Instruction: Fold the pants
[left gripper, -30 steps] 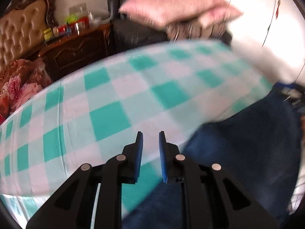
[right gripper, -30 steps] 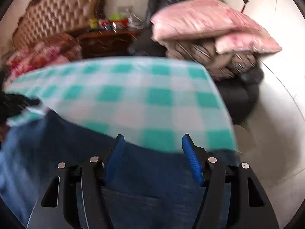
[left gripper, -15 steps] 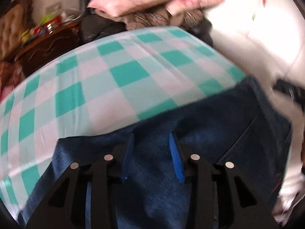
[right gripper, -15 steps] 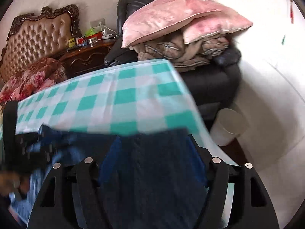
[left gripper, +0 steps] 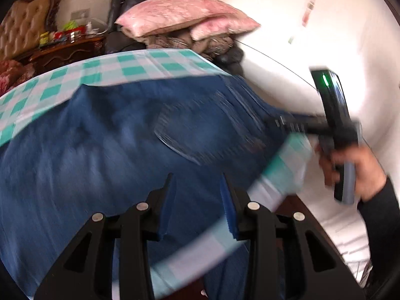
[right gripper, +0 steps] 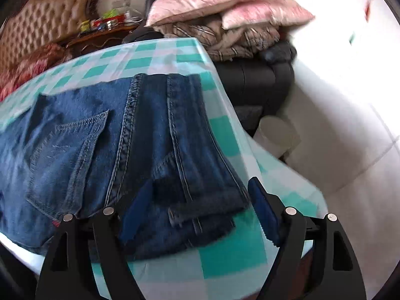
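Observation:
Dark blue jeans (right gripper: 87,137) lie folded on the green-and-white checked tablecloth (right gripper: 225,250), back pocket up, hems toward the table's right edge. My right gripper (right gripper: 200,182) hovers over the hem end. Its jaws are opening; denim lies under and between the fingers (right gripper: 262,210), but the pads do not press it. In the left wrist view the jeans (left gripper: 112,150) are blurred and fill the middle. My left gripper (left gripper: 196,177) stands above them with its fingers apart and nothing pinched. A hand (left gripper: 362,170) at the right holds the other gripper by the jeans' edge.
The table's corner and right edge drop off close to the jeans. A white bin (right gripper: 277,135) stands on the floor beside it. Behind are a black armchair (right gripper: 255,80) piled with pink pillows (right gripper: 225,0) and blankets, a cluttered wooden nightstand (right gripper: 105,30) and a tufted headboard (right gripper: 45,25).
My left gripper swept from over bare checked cloth to over the jeans, its fingers spreading a little. My right gripper's fingers widened, and the jeans came into sharp view beneath them.

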`<state>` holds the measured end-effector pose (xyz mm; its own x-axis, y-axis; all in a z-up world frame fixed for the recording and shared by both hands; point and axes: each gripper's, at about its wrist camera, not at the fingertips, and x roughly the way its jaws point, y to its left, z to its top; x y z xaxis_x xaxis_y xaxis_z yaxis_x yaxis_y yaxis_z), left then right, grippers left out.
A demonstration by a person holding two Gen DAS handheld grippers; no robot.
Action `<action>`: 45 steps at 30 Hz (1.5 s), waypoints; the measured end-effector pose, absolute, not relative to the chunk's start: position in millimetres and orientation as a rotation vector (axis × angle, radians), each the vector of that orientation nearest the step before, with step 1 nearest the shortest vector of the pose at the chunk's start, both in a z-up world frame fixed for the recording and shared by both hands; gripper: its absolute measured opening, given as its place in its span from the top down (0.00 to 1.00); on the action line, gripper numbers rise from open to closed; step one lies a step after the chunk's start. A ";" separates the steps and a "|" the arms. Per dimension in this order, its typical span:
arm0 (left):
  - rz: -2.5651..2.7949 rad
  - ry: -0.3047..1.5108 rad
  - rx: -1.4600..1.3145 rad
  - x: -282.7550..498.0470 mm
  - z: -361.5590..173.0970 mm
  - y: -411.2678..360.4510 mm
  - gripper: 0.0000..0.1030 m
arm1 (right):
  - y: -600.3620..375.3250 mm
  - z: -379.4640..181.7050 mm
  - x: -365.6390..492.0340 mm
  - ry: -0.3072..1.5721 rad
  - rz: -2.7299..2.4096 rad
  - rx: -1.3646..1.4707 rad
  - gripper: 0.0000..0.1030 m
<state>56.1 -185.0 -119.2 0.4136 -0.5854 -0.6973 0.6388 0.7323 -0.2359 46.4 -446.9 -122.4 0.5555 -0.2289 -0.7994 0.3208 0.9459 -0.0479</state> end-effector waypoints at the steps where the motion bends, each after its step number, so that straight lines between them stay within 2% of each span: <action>1: -0.781 0.835 0.109 44.9 -122.1 -191.7 0.65 | -447.8 -119.4 40.9 0.919 -0.318 0.139 0.27; 5: -0.809 0.782 0.227 28.0 -129.4 -217.7 0.65 | -440.7 -114.5 21.3 0.921 -0.295 0.249 0.28; 8: -0.821 0.725 0.333 22.5 -135.3 -240.1 0.65 | -454.0 -112.3 3.6 0.915 -0.329 0.393 0.34; 10: -0.812 0.698 0.404 20.4 -142.0 -254.0 0.76 | -476.9 -115.8 -5.3 0.900 -0.326 0.565 0.38; 13: -0.782 0.665 0.448 21.2 -145.5 -260.5 0.92 | -506.0 -120.1 -10.1 0.880 -0.340 0.720 0.38; 16: -0.796 0.659 0.432 24.3 -142.0 -256.4 0.97 | -513.6 -118.2 -6.0 0.866 -0.328 0.746 0.38; 21: -0.789 0.632 0.440 20.5 -139.4 -255.4 0.98 | -510.2 -116.3 16.7 0.858 -0.316 0.704 0.39; 23: -0.790 0.623 0.450 18.3 -138.2 -254.8 0.98 | -510.6 -115.7 27.0 0.869 -0.288 0.687 0.63; 24: -0.788 0.614 0.461 16.8 -136.8 -255.1 0.98 | -509.3 -115.1 29.2 0.889 -0.299 0.662 0.81; 28: -0.794 0.583 0.477 7.3 -124.3 -251.2 0.99 | -501.6 -98.0 21.2 0.871 -0.308 0.608 0.85; 32: -0.820 0.623 0.460 8.2 -133.6 -250.0 0.99 | -497.4 -101.8 16.5 0.891 -0.333 0.555 0.85; 37: -0.885 0.711 0.312 13.2 -135.4 -233.5 0.88 | -495.3 -111.1 20.8 0.916 -0.395 0.462 0.83; 38: -0.878 0.728 0.250 16.2 -132.9 -222.1 0.86 | -493.9 -108.4 18.3 0.908 -0.421 0.437 0.79; 39: -0.859 0.743 0.176 19.3 -130.2 -207.5 0.80 | -491.0 -103.5 15.0 0.892 -0.457 0.404 0.65; 40: -0.823 0.759 0.079 24.7 -128.7 -184.5 0.78 | -487.5 -98.5 11.9 0.871 -0.483 0.375 0.57; 42: -0.745 0.779 0.034 30.1 -132.9 -159.2 0.78 | -473.0 -87.0 8.6 0.823 -0.476 0.316 0.52; 45: -0.625 0.829 0.022 34.7 -149.1 -117.7 0.78 | -440.1 -71.4 11.7 0.757 -0.369 0.259 0.31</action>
<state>34.7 -117.7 -149.1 0.5076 -0.5099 -0.6945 0.5266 0.8216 -0.2183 11.7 -440.1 -71.4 0.6678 -0.2311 -0.7075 0.4150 0.9047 0.0962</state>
